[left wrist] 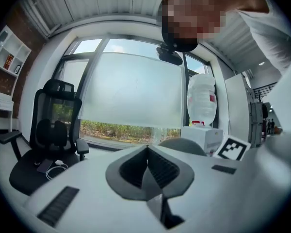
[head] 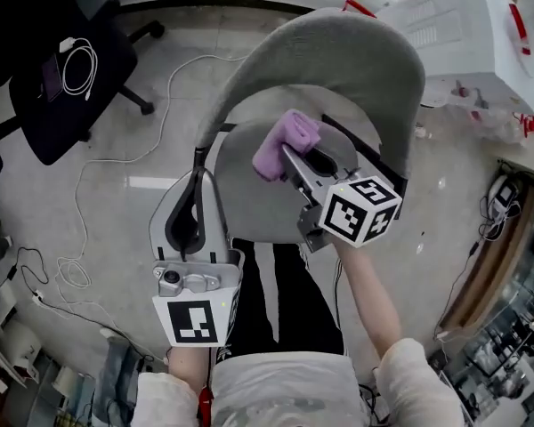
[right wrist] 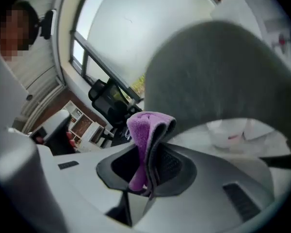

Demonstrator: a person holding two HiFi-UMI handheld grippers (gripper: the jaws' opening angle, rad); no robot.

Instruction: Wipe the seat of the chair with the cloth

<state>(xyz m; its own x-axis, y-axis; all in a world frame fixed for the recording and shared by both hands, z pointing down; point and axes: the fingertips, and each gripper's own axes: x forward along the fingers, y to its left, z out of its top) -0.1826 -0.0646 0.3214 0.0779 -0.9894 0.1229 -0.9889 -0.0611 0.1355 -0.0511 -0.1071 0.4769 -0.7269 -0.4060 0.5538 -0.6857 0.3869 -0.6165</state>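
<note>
The grey chair has its round seat (head: 249,198) right in front of me, and its curved backrest (head: 338,52) arches beyond it. A folded purple cloth (head: 287,142) hangs over the seat's far part, with my right gripper (head: 291,156) shut on it. In the right gripper view the cloth (right wrist: 143,130) stands up between the jaws of that gripper (right wrist: 149,152), with the backrest (right wrist: 223,72) close behind. My left gripper (head: 198,155) is at the seat's left edge, shut and empty. In its own view the left gripper (left wrist: 146,148) looks out at a window.
A black office chair (head: 62,78) with a white cable and a phone on it stands at the far left. White cables (head: 116,163) trail over the floor. A white box (head: 463,25) sits at the back right. The person's legs (head: 276,301) are against the seat's near edge.
</note>
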